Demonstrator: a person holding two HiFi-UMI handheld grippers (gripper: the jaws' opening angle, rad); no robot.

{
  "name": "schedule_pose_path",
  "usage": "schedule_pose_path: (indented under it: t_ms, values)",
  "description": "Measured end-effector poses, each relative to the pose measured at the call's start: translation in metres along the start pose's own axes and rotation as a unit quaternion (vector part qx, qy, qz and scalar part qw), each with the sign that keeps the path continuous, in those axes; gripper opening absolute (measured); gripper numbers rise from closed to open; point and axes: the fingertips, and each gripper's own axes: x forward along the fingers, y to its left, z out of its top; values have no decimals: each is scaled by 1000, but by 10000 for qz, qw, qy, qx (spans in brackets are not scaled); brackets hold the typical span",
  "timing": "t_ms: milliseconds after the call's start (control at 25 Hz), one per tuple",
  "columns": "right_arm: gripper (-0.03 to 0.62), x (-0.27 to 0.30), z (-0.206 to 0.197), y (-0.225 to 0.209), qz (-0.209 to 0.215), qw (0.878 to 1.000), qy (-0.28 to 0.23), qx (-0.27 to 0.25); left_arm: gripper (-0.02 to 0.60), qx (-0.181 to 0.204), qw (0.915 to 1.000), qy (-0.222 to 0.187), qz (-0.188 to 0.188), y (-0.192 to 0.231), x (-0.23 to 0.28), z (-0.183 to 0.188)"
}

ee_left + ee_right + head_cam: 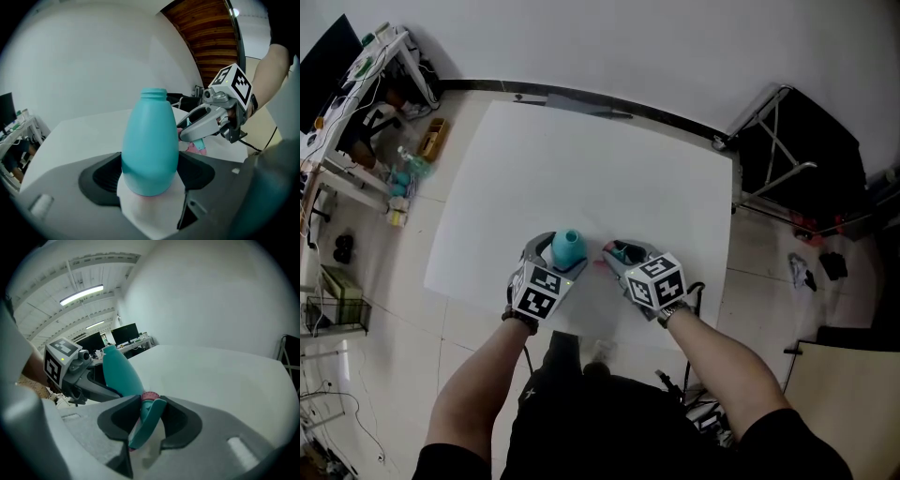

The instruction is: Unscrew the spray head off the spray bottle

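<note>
Head view: white bench (609,159) fills the centre. Both claws sit at its 6 o'clock edge, just in front of the person.

Left claw (553,262): closed on the teal spray bottle (150,145), pads pressing its lower body from both sides. In the left gripper view the neck points to 12 o'clock. The threaded neck (153,93) is bare and open, with no head on it. Cannot tell whether the bottle's base touches the bench.

Right claw (619,258): at 3 o'clock of the left claw, close beside it. It is at a middling width and clamped on the spray head (146,420). In the right gripper view the teal trigger piece runs lengthwise between the pads, and its pink collar (150,396) is at the 12 o'clock end, facing the bottle.

Head and bottle are separated. The head view shows a small gap between them, with the head at 3 o'clock of the bottle. In the left gripper view the right claw comes in from 3 o'clock, level with the bottle's shoulder, and the head's teal and pink end shows under its jaws.

Surroundings, head view: cluttered shelving (366,112) at 10 o'clock on the tiled floor (394,319), and a black folding frame (787,141) at 2 o'clock. Right gripper view: monitors (124,333) on desks in the background at 10 o'clock.
</note>
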Motion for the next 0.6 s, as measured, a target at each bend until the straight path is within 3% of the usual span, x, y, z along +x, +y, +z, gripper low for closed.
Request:
schedule_pose_path:
  t_ms: [320, 600]
  values:
    - [141, 10, -3, -8, -21, 9999, 154, -63, 397, 110, 9999, -10, -89, -1, 7, 5]
    - [201, 10, -10, -20, -223, 9991, 289, -235, 416, 170, 9998, 16, -37, -2, 6, 2]
